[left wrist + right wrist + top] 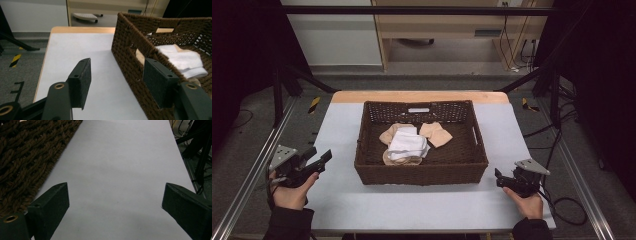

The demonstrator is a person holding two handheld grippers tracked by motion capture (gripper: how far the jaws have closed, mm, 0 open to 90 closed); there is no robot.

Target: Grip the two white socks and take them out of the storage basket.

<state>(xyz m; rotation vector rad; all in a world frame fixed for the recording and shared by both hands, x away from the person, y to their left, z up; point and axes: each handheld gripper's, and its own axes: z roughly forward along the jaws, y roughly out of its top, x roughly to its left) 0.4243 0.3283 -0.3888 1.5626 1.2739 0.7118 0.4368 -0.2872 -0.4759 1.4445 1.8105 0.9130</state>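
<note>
A dark brown wicker basket (422, 172) stands in the middle of the white table top (337, 195). Inside it lie a folded white cloth (408, 144) and beige cloth pieces (435, 134). My left gripper (323, 159) is held left of the basket, above the table, open with nothing between its pads. In the left gripper view the gripper (116, 67) looks along the basket's left wall (130, 37), with the white cloth (182, 60) over the rim. My right gripper (498, 177) rests low at the basket's front right corner, open and holding nothing. In the right gripper view the gripper (116, 192) has the basket's wall (27, 152) to its left.
Bare white table top (120, 157) runs along both sides of the basket and in front of it. A wooden strip (419, 96) edges the far side. Metal frame rails (242, 190) and loose cables (569, 210) flank the table.
</note>
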